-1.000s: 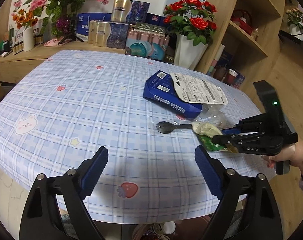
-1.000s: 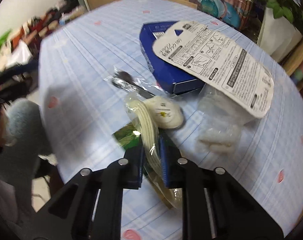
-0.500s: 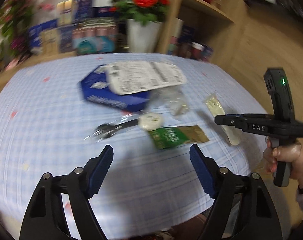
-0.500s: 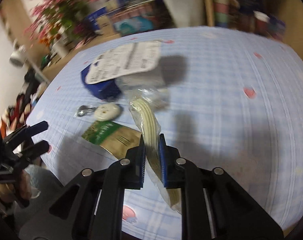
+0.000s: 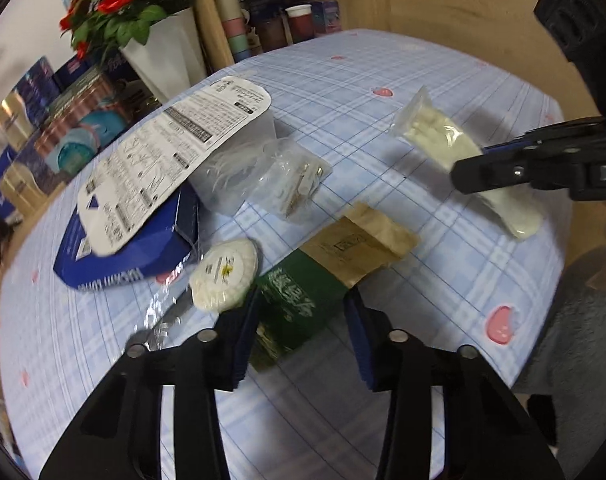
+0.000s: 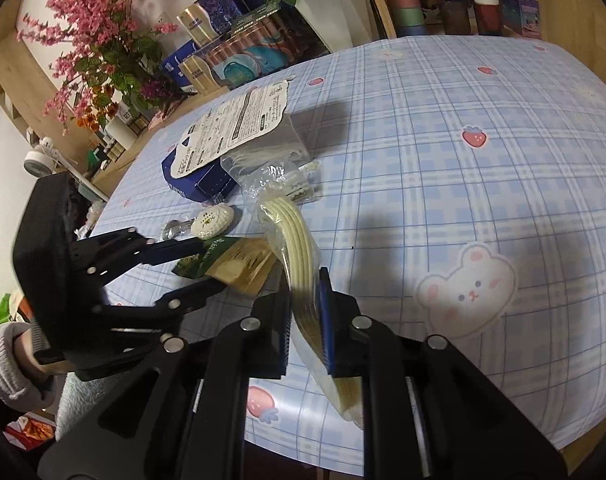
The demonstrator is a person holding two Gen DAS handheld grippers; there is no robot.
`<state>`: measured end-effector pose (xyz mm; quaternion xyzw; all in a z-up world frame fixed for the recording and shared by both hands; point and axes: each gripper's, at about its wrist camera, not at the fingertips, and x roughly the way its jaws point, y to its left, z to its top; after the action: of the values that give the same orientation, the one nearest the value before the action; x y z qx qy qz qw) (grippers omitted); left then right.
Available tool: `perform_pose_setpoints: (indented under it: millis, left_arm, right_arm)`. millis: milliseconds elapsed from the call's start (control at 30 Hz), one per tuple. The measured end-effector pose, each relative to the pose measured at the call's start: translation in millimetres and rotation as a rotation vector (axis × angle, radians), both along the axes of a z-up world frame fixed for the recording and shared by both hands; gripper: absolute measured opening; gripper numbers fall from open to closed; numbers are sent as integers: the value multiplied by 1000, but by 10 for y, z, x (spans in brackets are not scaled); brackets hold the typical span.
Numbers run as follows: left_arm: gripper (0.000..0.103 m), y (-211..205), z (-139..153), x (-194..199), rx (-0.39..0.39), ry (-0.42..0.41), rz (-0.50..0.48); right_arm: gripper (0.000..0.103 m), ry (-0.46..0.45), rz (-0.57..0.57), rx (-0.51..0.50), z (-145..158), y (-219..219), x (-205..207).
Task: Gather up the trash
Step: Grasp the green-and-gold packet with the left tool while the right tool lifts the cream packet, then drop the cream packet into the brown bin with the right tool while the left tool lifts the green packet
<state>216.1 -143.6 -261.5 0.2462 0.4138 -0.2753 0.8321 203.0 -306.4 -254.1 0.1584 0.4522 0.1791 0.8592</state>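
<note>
My right gripper is shut on a clear bag of pale yellow sticks and holds it above the table; the bag also shows in the left wrist view. My left gripper is open, its jaws on either side of a green and tan packet that lies flat on the cloth; the packet also shows in the right wrist view. A round white lidded cup, a wrapped black fork, a crumpled clear bag and a blue coffee box under a white card lie beyond.
The table has a blue plaid cloth with strawberry and bear prints. A white vase of red roses, boxes and cups stand on shelves behind. The table edge runs close on the right in the left wrist view.
My left gripper has moved forward and down over the green and tan packet, its jaws narrower. My right gripper has lifted the bag of sticks off the pile and swung right.
</note>
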Motion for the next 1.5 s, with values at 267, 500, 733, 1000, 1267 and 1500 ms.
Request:
perform_pose_setpoints:
  millis: [267,500,733,1000,1267,1500]
  left_arm:
    - [7,65,271,28,-119,-5,4]
    - [7,445,701,-46,-333,29,118]
    - [7,853,1124,-442,-520,29,222]
    - [7,1327,1359,-1144,-657,5,353]
    - [7,1609,1474,-1693,-702,-29,376]
    - [7,1738,1408,-1958,-712,-28,389]
  right_arm:
    - [16,-6,-24,22,5,-40,-103]
    - [16,-41,-24,41,163,15,-226]
    - [16,-83,-22,71,366,123,-455]
    - [16,-86,29,52,481,359,-818]
    - [16,-78,86,10,534,624,-1181]
    - [16,-42,139,-14,450,861,-1413]
